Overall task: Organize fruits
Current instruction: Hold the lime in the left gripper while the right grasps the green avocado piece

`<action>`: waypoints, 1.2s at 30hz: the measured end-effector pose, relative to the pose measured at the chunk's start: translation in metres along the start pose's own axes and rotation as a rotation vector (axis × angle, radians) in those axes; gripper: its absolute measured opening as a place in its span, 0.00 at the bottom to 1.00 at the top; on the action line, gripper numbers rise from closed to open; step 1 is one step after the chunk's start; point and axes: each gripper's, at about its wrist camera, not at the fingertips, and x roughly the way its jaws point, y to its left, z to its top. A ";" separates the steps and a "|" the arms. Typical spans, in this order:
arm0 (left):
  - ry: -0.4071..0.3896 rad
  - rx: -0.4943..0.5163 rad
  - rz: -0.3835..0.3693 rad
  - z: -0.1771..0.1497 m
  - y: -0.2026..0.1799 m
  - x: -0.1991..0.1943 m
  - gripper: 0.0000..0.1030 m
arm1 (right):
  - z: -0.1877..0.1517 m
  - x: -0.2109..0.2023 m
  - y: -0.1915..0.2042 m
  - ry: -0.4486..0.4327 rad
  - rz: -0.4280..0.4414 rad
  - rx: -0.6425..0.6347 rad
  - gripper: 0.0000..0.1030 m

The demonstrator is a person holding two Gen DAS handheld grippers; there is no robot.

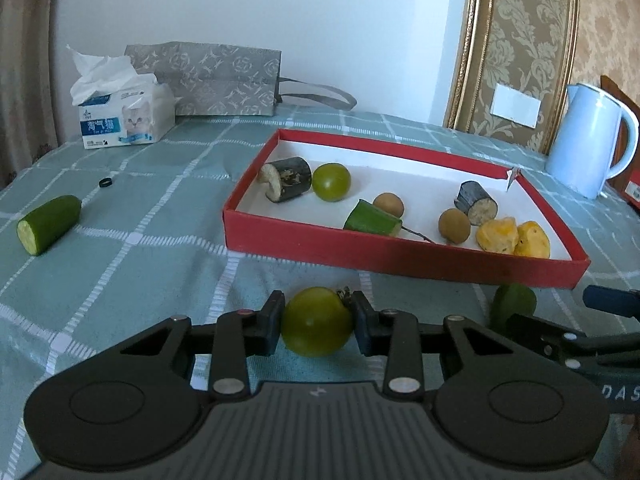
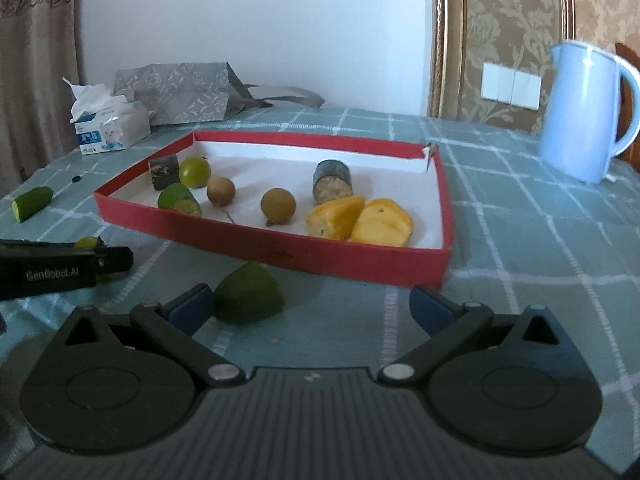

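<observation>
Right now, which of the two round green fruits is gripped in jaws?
The round green fruit in front of the red tray, clamped between the left gripper jaws. The other green fruit lies loose inside the tray.

Both wrist views low over table point(image 1: 120, 280), facing red tray point(image 1: 400, 250) point(image 2: 280, 254); left view nearer.

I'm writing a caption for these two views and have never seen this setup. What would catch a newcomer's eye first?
The red tray mid-table, already holding green, brown, dark and yellow fruit pieces. Next, the left gripper clamping a round green fruit just before the tray. Then the right gripper, open beside a green wedge on the checked cloth, and the pale blue kettle far right.
</observation>
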 end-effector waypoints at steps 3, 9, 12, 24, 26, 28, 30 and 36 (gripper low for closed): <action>0.000 -0.002 -0.002 0.000 0.000 -0.001 0.34 | 0.002 0.005 -0.002 0.022 0.031 0.030 1.00; 0.001 -0.002 -0.003 0.000 0.001 0.000 0.34 | 0.005 0.018 0.013 0.061 0.012 -0.010 1.00; 0.000 0.006 0.003 0.000 0.000 0.000 0.34 | 0.006 0.025 0.020 0.097 -0.017 -0.041 1.00; -0.002 0.020 0.012 -0.001 -0.002 -0.001 0.34 | 0.007 0.027 0.018 0.107 -0.023 -0.030 1.00; -0.003 0.022 0.014 -0.001 -0.003 -0.001 0.34 | 0.007 0.027 0.018 0.111 -0.020 -0.033 1.00; -0.003 0.026 0.017 -0.002 -0.004 -0.001 0.34 | 0.008 0.028 0.018 0.116 -0.016 -0.033 1.00; -0.004 0.032 0.021 -0.002 -0.005 -0.001 0.34 | 0.008 0.028 0.019 0.108 -0.022 -0.032 1.00; -0.005 0.036 0.024 -0.002 -0.005 -0.001 0.34 | 0.007 0.024 0.024 0.080 -0.002 -0.044 0.80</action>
